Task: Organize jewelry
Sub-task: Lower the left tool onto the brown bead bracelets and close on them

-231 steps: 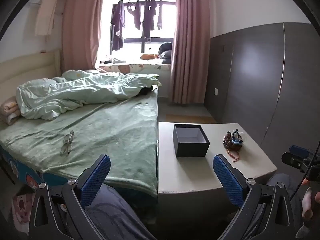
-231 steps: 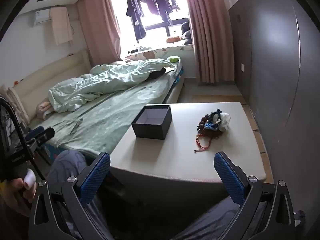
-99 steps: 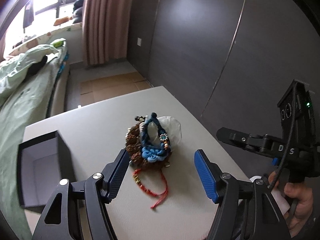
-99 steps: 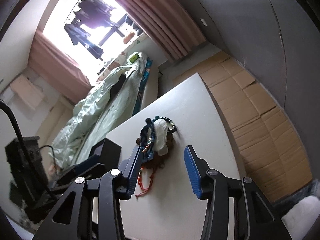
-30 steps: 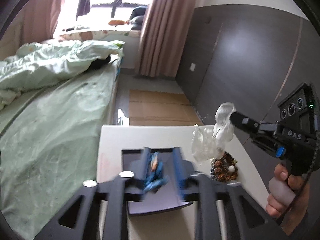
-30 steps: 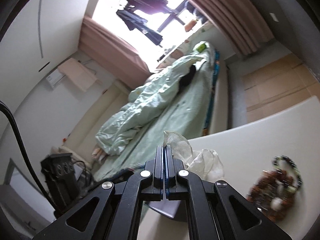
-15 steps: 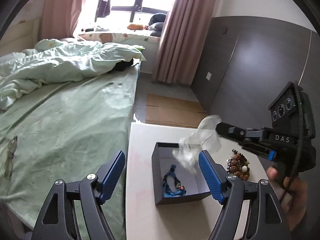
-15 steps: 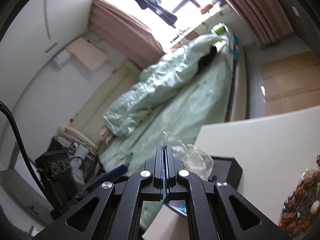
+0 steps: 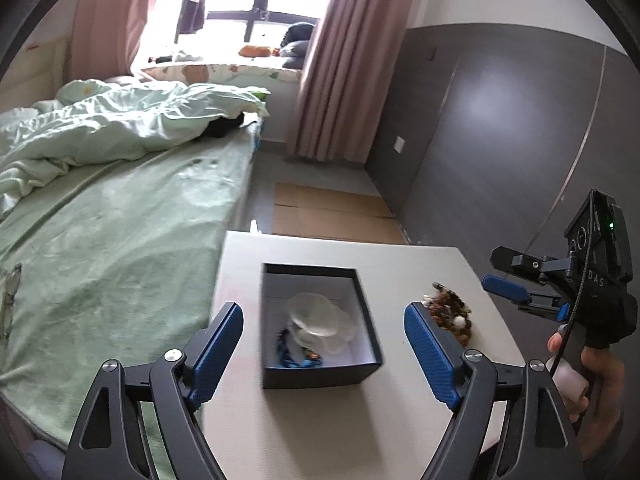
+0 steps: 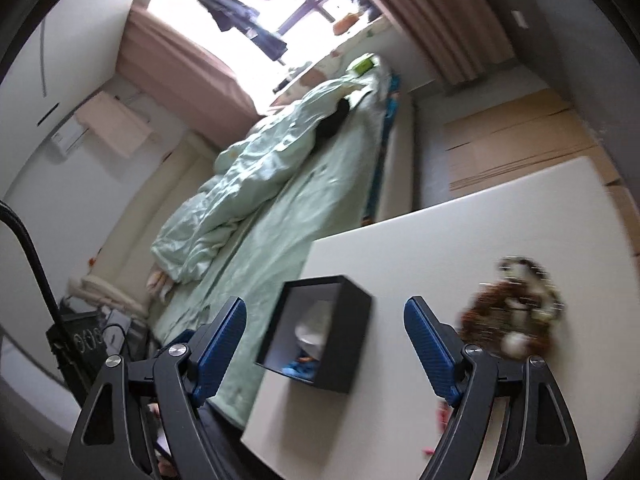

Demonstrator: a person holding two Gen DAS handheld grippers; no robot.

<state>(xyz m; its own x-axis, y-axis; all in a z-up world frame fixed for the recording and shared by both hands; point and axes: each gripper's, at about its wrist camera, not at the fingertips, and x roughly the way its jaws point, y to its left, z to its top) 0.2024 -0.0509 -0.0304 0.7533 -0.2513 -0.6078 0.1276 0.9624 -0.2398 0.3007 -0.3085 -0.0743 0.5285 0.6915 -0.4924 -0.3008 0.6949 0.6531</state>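
Note:
A black open box [image 9: 320,356] stands on the white table [image 9: 400,264]. Inside it lie a clear plastic bag [image 9: 316,316] and a blue bracelet [image 9: 292,356]. A pile of brown beaded jewelry [image 9: 450,314] lies on the table to the right of the box. My left gripper [image 9: 324,352] is open and empty, held above the box's near side. My right gripper [image 10: 324,344] is open and empty, above the table between the box [image 10: 344,336] and the bead pile [image 10: 512,312]; it also shows in the left wrist view [image 9: 508,290] at the right.
A bed with a green sheet [image 9: 120,240] and rumpled duvet [image 9: 100,120] borders the table's left side. A dark wardrobe wall [image 9: 500,140] stands to the right. Cardboard sheets [image 9: 328,212] lie on the floor beyond the table. Glasses [image 9: 10,300] lie on the bed.
My right gripper opened and let go of the clear plastic bag, which now lies in the box. It then moved right, away from the box. My left gripper stayed open.

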